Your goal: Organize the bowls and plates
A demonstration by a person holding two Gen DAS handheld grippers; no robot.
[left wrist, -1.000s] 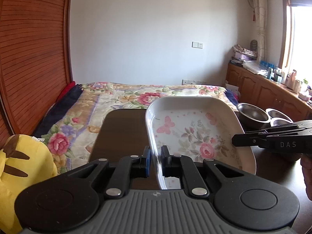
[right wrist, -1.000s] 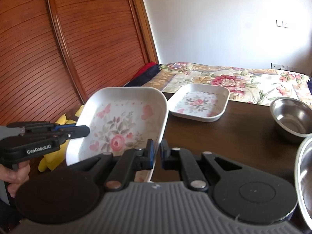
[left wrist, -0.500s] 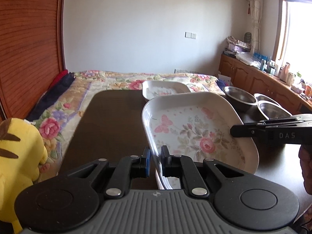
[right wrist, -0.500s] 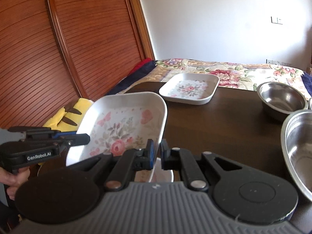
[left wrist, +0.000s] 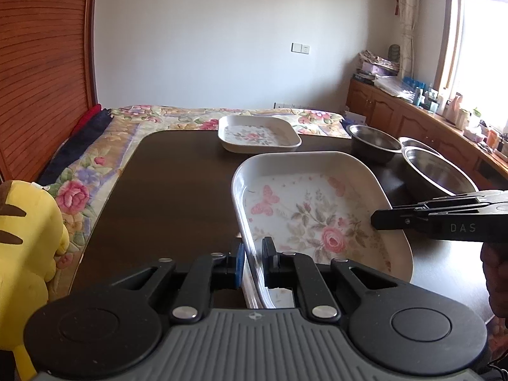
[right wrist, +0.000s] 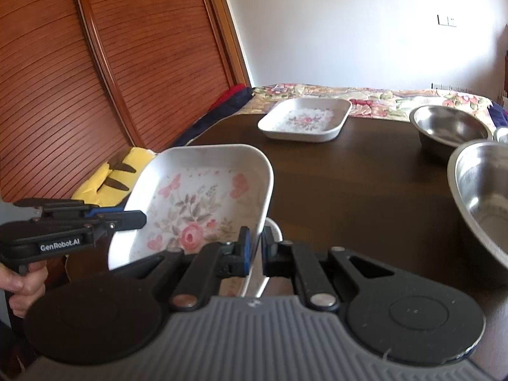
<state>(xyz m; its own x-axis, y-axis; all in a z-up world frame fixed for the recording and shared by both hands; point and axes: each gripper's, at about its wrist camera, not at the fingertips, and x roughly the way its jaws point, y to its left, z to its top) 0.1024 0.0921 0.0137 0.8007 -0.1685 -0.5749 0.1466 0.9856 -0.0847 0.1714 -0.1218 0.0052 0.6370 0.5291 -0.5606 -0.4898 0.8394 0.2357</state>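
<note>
We pinch a floral dish [left wrist: 320, 216] by opposite rims — left gripper [left wrist: 253, 262] and right gripper [right wrist: 255, 250] both clamped on it — above the dark table [left wrist: 177, 184], near steel bowls [right wrist: 451, 127].

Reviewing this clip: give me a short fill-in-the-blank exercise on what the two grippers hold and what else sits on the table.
1. Both the left gripper and the right gripper are shut on the rim of the same floral ____.
2. That dish is held ____ the table, not resting flat on it.
3. A smaller floral dish lies at the table's ____ edge, near the bed.
4. The bowls to the right are made of ____.

Missing words: dish; above; far; metal
</note>
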